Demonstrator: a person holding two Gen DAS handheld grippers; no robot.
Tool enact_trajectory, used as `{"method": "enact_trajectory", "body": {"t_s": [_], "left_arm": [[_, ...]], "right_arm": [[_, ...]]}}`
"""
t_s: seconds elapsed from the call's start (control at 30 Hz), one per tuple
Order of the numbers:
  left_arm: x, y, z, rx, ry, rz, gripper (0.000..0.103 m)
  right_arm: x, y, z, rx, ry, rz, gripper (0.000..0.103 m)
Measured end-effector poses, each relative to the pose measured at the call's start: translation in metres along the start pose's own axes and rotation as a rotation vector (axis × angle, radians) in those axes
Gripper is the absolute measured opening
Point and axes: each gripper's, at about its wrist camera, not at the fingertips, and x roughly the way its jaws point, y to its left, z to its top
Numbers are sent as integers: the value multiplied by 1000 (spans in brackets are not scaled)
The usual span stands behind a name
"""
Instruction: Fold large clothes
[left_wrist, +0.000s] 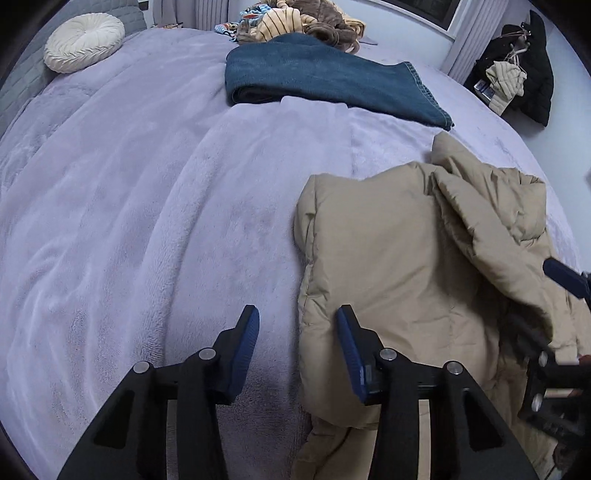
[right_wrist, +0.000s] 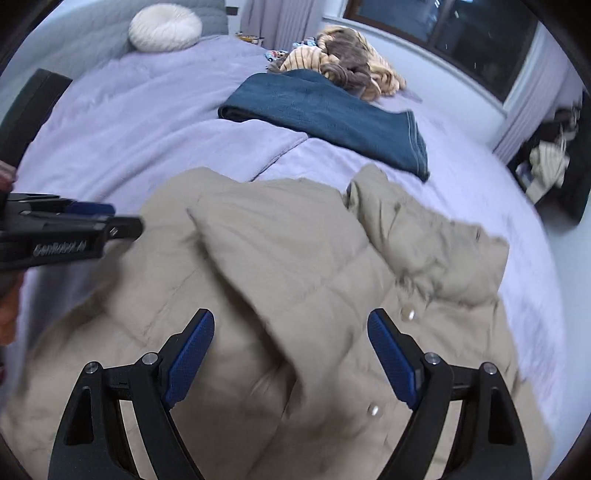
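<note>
A beige puffer jacket (left_wrist: 406, 258) lies partly folded on the lilac bed, a sleeve or flap thrown across its body (right_wrist: 295, 258). My left gripper (left_wrist: 295, 321) is open and empty, hovering at the jacket's left edge, one finger over the bedspread and one over the jacket. My right gripper (right_wrist: 291, 325) is open and empty just above the jacket's middle, near its snap buttons. The right gripper also shows at the right edge of the left wrist view (left_wrist: 561, 275), and the left gripper at the left edge of the right wrist view (right_wrist: 74, 229).
A folded dark blue towel or blanket (left_wrist: 325, 81) lies further up the lilac bedspread (left_wrist: 147, 221). A pile of brown and striped clothes (left_wrist: 303, 22) sits behind it. A round white cushion (left_wrist: 85, 40) rests at the headboard. Dark clothes hang at the far right (left_wrist: 517, 81).
</note>
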Motion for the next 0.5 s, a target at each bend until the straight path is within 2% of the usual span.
{"method": "enact_trajectory", "body": {"t_s": [0.03,0.07,0.1,0.17,0.23,0.3,0.4,0.47,0.5], "left_arm": [[2,-2,-4,8,-1,10,46],[3,-4,-7,13,-6,20,46],[3,-6,-8,18,-10,25,46],[3,-9,-11,29,-15,36,46],[4,-11,-12,37,-15,42,46],[5,-12,-11,43,-13,37,46],[8,-19,-11,77,-12,54,46],[9,-23,-10,95,-12,79,47],[9,-24,-8,98,-10,88,47]], "right_arm": [[3,2,2,-10,1,-26,64],[7,-3,5,1,4,-46,38],[7,-10,6,36,9,-40,4],[-3,-42,-1,198,-25,7,4],[-16,-70,-15,332,-69,26,4],[-21,-100,-36,480,-77,40,4],[-12,-141,-79,729,-34,122,4],[5,-158,-107,872,29,215,4],[12,-163,-117,933,54,257,9]]}}
